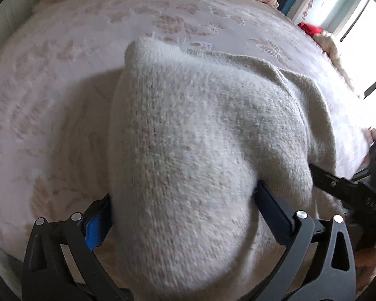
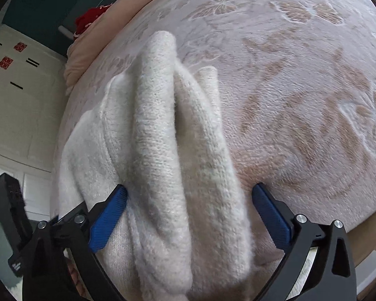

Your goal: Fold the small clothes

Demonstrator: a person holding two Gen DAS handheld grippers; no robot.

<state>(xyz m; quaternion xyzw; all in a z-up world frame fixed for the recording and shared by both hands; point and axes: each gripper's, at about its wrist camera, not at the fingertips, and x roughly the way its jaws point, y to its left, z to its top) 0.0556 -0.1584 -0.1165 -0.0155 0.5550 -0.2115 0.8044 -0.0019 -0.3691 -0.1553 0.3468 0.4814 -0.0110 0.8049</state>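
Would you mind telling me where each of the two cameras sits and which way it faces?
Left wrist: on the left gripper, looking steeply down its open fingers at the knitted garment on the bedspread; the right gripper shows at right.
Right wrist: on the right gripper, looking down at the garment's folds; the left gripper shows at left.
Shared: garment, bedspread, red cloth.

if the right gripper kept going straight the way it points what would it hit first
Most likely the cream knit garment: its bunched folds lie between the open fingers of the right gripper and run ahead of them. The patterned bedspread lies beneath; depth is hard to judge.
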